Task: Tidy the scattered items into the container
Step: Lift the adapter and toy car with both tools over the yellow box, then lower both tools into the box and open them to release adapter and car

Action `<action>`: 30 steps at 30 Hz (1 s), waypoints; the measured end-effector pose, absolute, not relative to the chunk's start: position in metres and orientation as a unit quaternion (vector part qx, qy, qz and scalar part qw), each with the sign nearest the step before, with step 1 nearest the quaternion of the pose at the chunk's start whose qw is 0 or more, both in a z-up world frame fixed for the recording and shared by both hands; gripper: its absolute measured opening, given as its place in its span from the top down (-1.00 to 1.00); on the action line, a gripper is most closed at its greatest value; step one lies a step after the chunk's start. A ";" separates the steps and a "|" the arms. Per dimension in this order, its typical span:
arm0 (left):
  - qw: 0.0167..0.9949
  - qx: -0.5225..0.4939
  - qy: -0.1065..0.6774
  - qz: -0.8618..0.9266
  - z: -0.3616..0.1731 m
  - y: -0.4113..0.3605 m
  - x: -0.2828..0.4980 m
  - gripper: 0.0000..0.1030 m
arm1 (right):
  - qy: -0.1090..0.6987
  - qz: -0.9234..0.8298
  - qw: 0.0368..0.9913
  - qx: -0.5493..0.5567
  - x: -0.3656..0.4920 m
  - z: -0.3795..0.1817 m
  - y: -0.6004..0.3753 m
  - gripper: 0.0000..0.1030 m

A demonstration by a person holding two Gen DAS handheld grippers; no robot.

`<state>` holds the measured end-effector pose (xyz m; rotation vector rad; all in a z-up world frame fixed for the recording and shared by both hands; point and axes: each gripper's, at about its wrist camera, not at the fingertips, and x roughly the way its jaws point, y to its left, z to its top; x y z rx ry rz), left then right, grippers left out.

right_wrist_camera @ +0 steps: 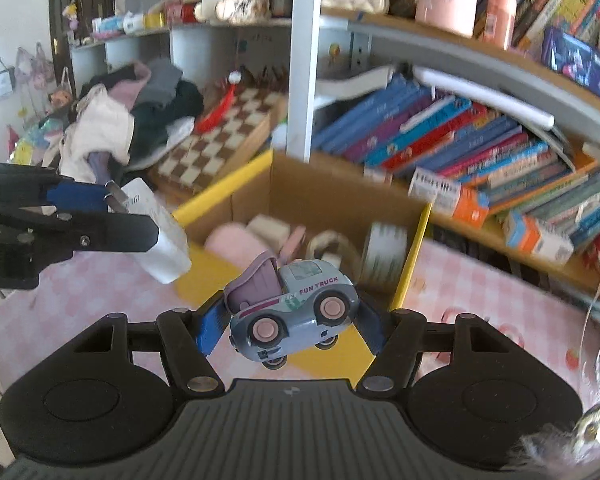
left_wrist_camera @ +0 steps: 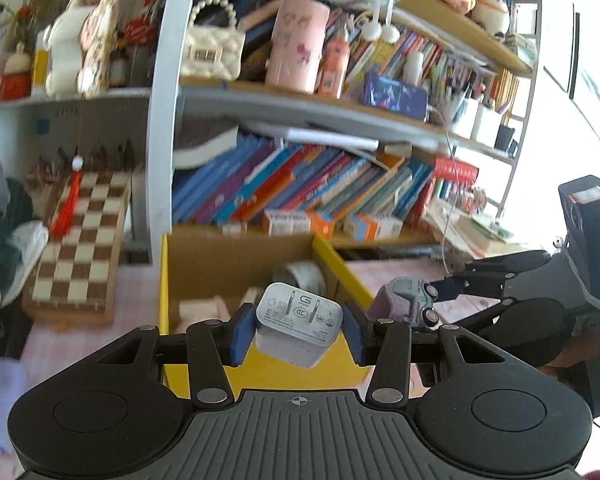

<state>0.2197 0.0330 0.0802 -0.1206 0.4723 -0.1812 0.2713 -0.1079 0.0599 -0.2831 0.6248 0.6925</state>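
So here's where we're at: our left tool point(left_wrist_camera: 298, 334) is clamped on a white charger point(left_wrist_camera: 298, 330), prongs facing up at us, blue pads pressing both sides. Our right tool point(right_wrist_camera: 290, 322) has a little toy truck point(right_wrist_camera: 294, 308) pinched across its body, wheels out to the side, the purple tipper bed at its left end. Both things are up in the air, clear of the surface point(right_wrist_camera: 100, 292).

Just ahead of and below both tools sits the box point(left_wrist_camera: 260, 256), cardboard with yellow flaps, open at the top. It already has some stuff in it: a tape roll point(right_wrist_camera: 384, 254) against its right wall, something pink and fluffy on the left, a couple of pale blocks in between. Past the box there's a bookshelf point(left_wrist_camera: 300, 192) crammed with books, and a chessboard point(left_wrist_camera: 86, 236) leaning off to the left.

So we reckon this is the carry step, both loads on the way to the box. Next we'd need to get each tool forward over the opening, past the near yellow flap, then let go. The two tools sit near each other, so we'd stagger the drops or keep them apart. The charger hangs a bit tilted, so it may tumble when released, no big deal.
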 end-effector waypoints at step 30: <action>0.949 -0.016 0.309 -0.062 0.031 0.015 0.347 0.12 | 0.332 0.389 0.833 -0.213 0.464 0.046 0.001 -0.25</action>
